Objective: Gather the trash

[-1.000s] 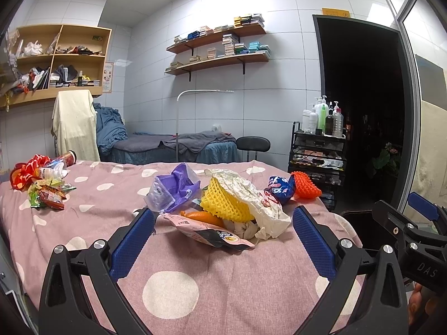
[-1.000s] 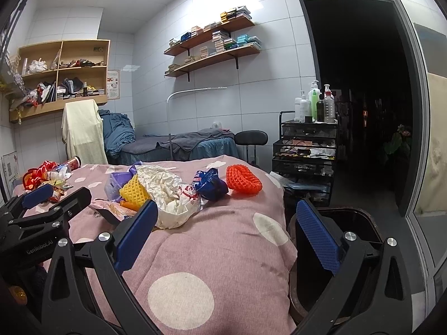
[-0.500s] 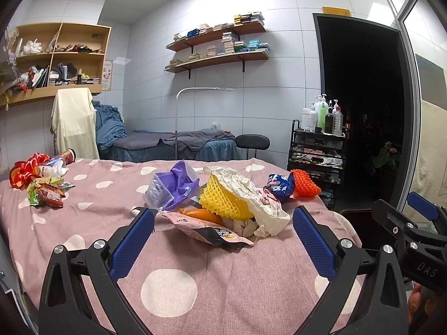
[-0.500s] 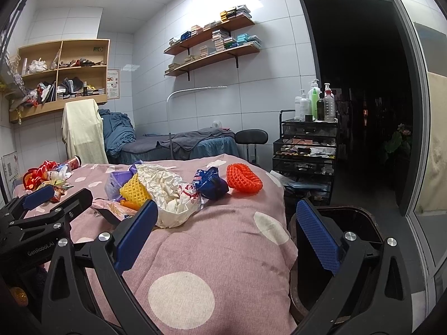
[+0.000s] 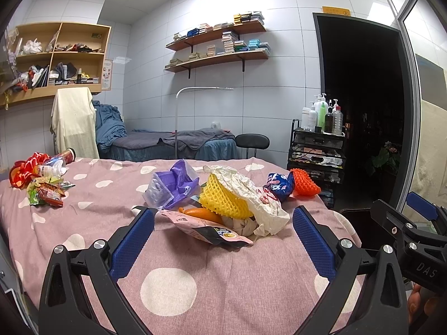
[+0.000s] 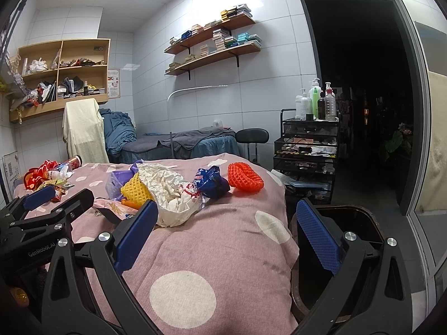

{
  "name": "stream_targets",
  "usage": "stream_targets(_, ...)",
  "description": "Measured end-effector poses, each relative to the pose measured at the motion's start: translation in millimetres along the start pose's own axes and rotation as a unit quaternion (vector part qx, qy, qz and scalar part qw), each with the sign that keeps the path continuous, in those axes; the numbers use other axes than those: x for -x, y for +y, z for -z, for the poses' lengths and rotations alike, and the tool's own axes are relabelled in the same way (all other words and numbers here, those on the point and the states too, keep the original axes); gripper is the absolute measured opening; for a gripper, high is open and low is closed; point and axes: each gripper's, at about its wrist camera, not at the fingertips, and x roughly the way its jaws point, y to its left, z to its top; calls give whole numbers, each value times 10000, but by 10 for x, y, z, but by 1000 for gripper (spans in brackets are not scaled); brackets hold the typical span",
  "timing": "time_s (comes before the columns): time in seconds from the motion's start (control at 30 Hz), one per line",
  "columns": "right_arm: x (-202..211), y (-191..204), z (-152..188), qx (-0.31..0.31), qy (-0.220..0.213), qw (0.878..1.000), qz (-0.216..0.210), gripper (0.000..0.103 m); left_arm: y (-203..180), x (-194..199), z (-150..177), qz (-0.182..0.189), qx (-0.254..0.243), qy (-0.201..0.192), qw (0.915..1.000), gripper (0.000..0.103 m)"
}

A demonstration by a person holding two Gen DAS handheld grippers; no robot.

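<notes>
Your left gripper [image 5: 223, 231], jaws wide and empty, sat just short of the flat pink-and-black snack pouch [image 5: 206, 227] on the polka-dot pink bed [image 5: 167, 282], pouch lying crosswise dead ahead, nearer than your equally wide, empty right gripper [image 6: 223, 229].

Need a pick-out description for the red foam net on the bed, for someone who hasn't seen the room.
Start at the pink polka-dot bed and go to the trash pile near the edge that faces the black drawer cart. The red foam net lies alone at the cart end, just past the crumpled blue wrapper. It is the only red mesh piece; the other net is yellow and half buried under white paper.
</notes>
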Motion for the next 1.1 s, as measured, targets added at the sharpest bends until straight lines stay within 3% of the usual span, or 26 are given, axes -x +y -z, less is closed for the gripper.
stream_targets(0.5, -5, 10, 10, -6, 31, 10000, -22, 98, 3, -7, 24, 13, 1, 33, 10000, 98)
stream_targets(1.1, -33, -21, 2, -71, 161, 9998, -19, 98, 20, -59, 7, 67, 60, 350, 9993, 98)
